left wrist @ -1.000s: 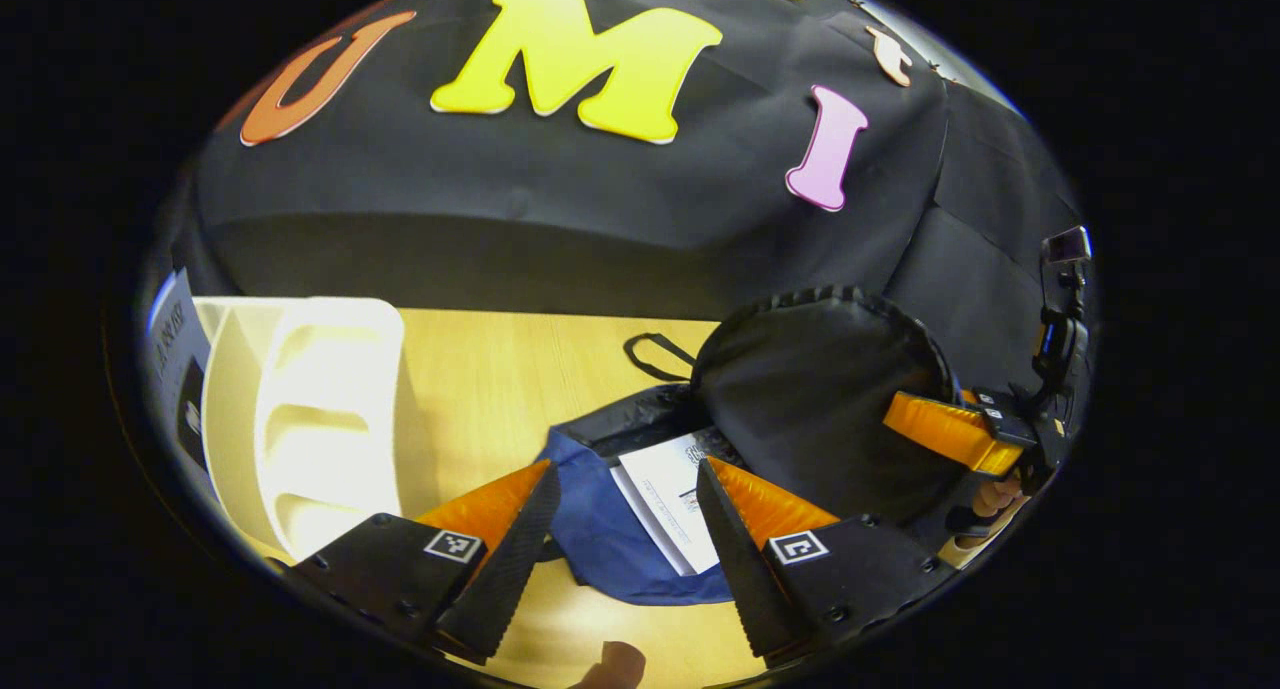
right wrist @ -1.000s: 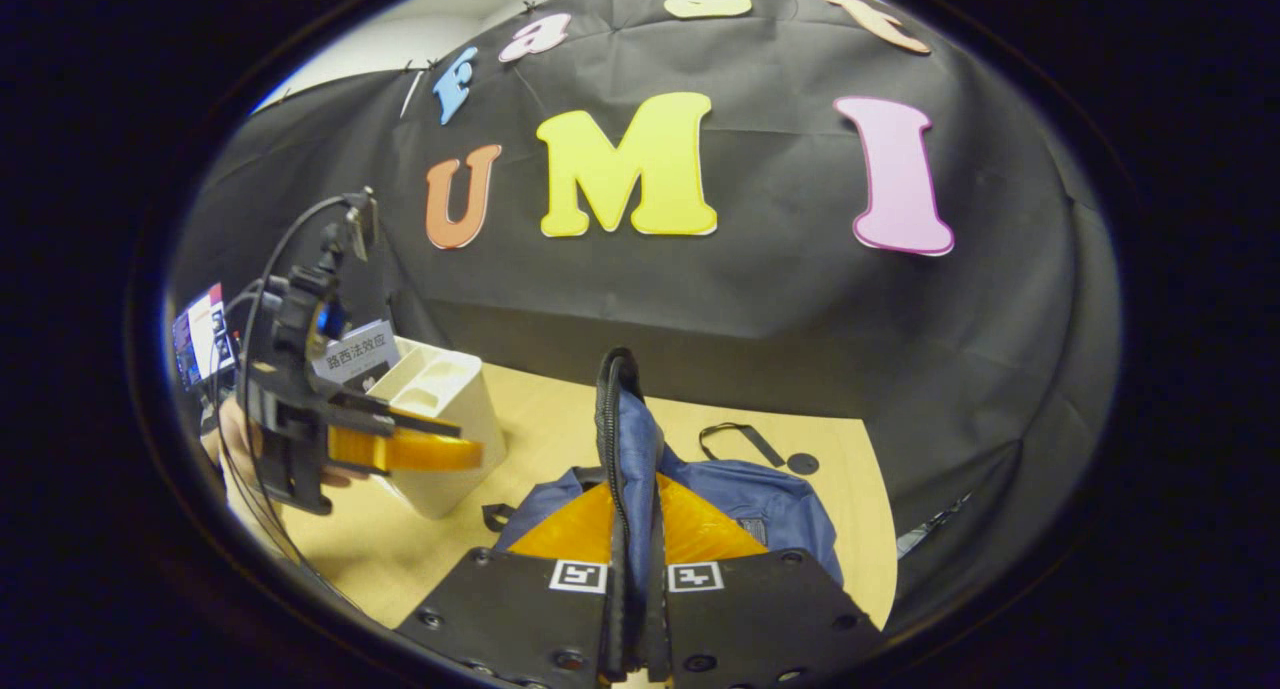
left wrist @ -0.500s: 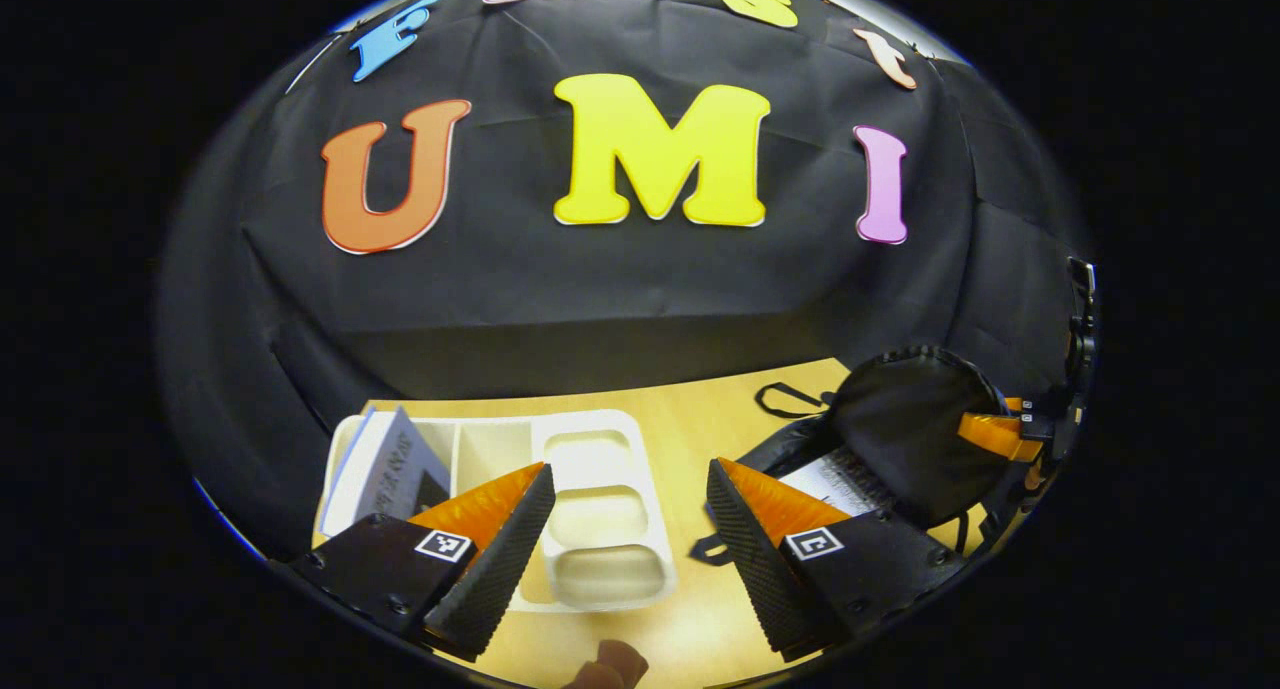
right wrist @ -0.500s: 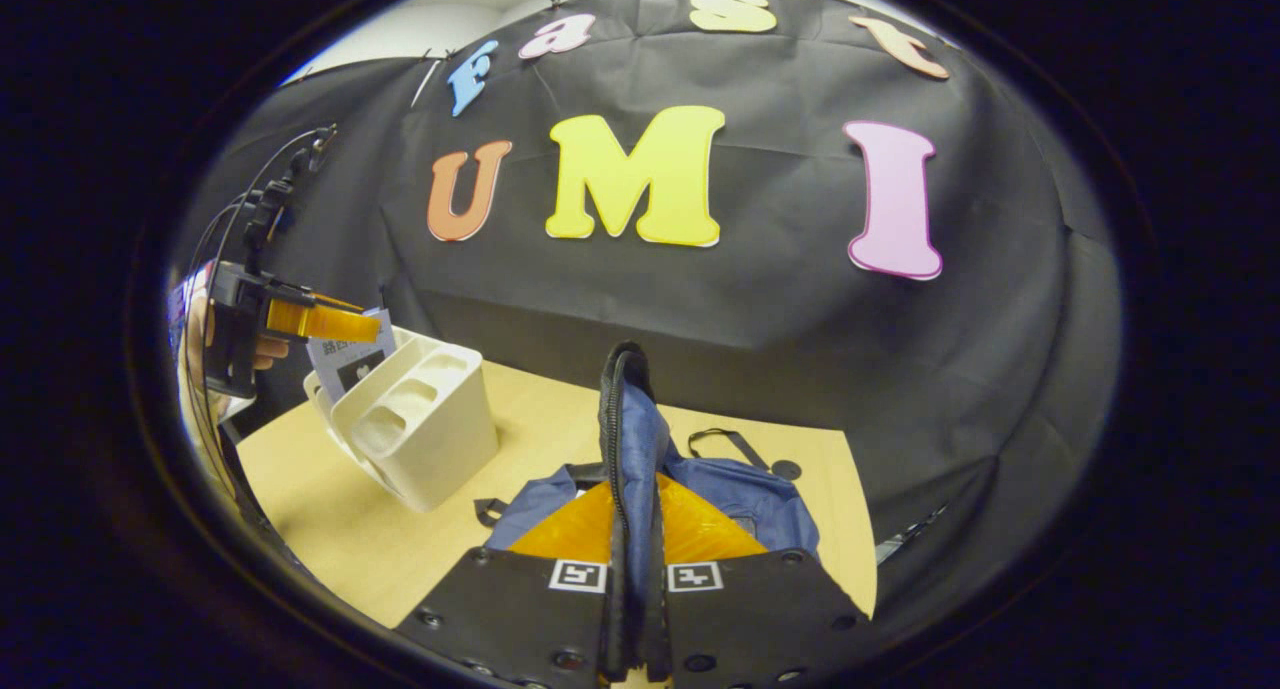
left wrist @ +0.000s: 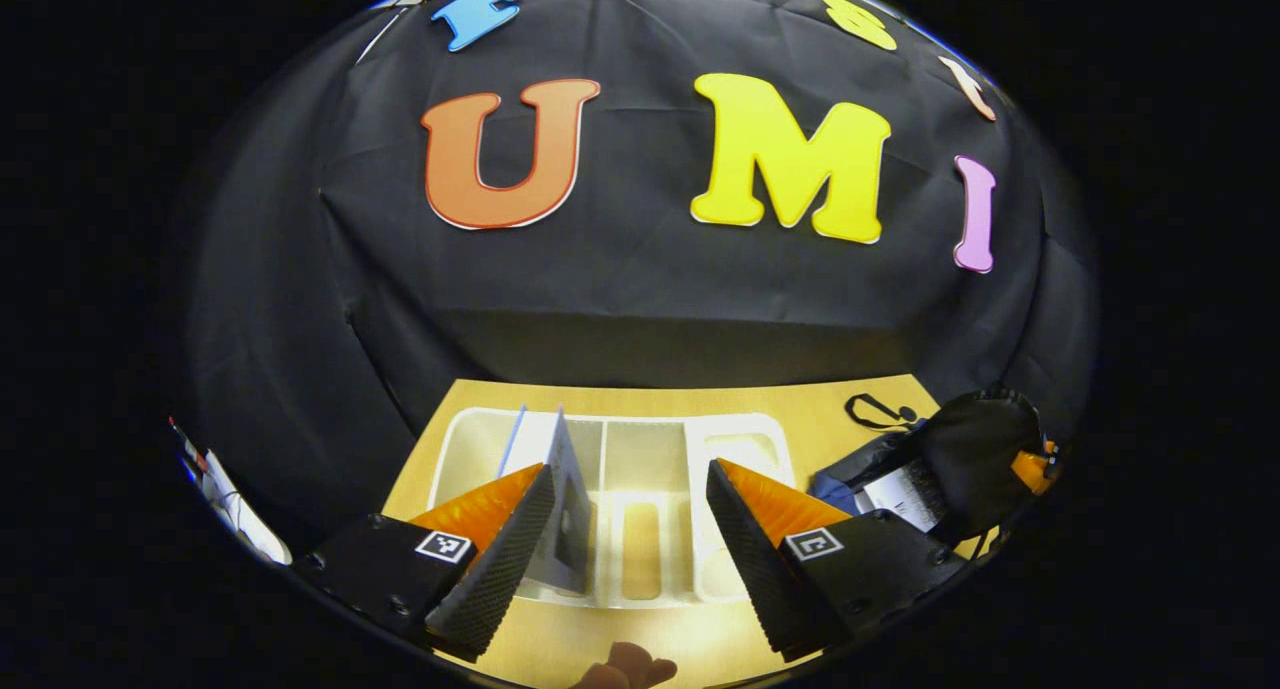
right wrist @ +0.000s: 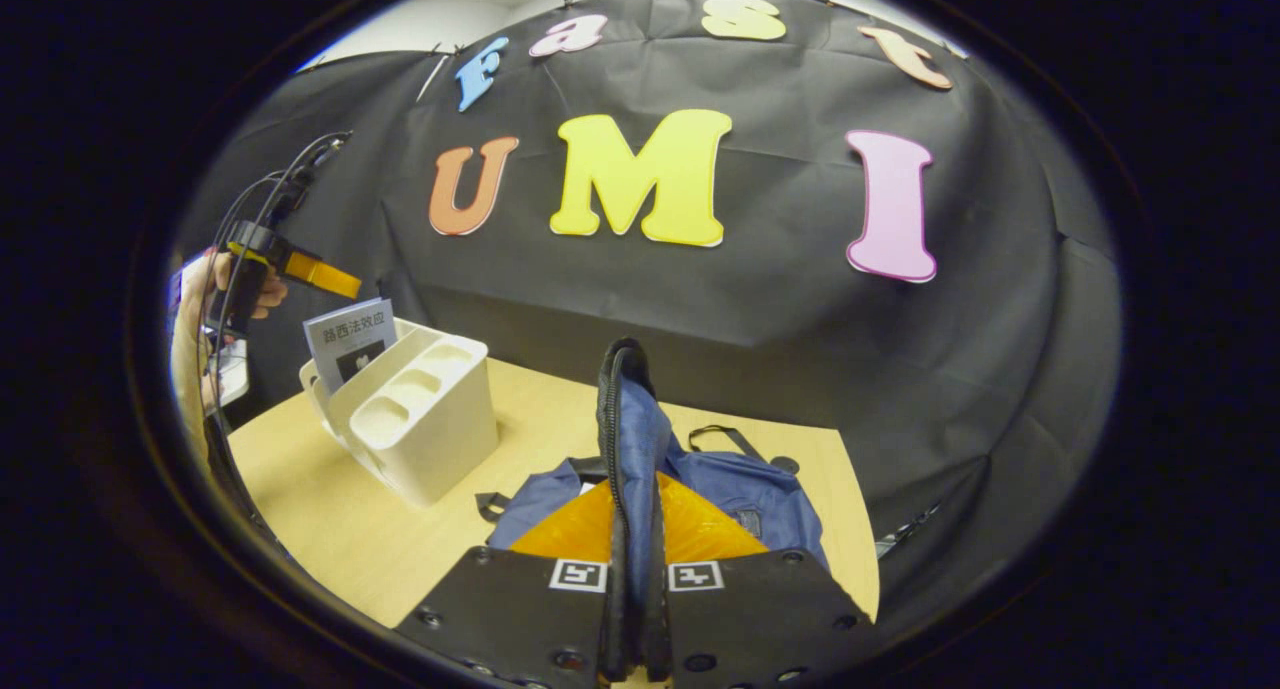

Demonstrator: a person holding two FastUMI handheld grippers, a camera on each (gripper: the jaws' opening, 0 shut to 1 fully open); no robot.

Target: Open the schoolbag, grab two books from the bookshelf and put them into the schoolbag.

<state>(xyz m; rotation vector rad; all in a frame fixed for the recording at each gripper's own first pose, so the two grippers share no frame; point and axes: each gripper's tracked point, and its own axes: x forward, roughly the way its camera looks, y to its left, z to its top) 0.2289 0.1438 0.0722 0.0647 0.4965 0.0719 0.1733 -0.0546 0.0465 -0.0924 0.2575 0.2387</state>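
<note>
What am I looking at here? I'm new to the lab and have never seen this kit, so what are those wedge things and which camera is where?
No robot: a person holds one two-finger gripper in each hand, each carrying a fisheye camera.

Left gripper view: the left gripper, open, hovers over a white bookshelf on the wooden table, with one book standing in it.

Right gripper view: the right gripper is shut on the schoolbag flap, holding the blue schoolbag open. A white book already lies inside.

R tool (right wrist: 634, 559) pinches schoolbag (right wrist: 740, 494) flap (upright); bookshelf (right wrist: 425, 419) w/ book (right wrist: 350, 337) left.
</note>
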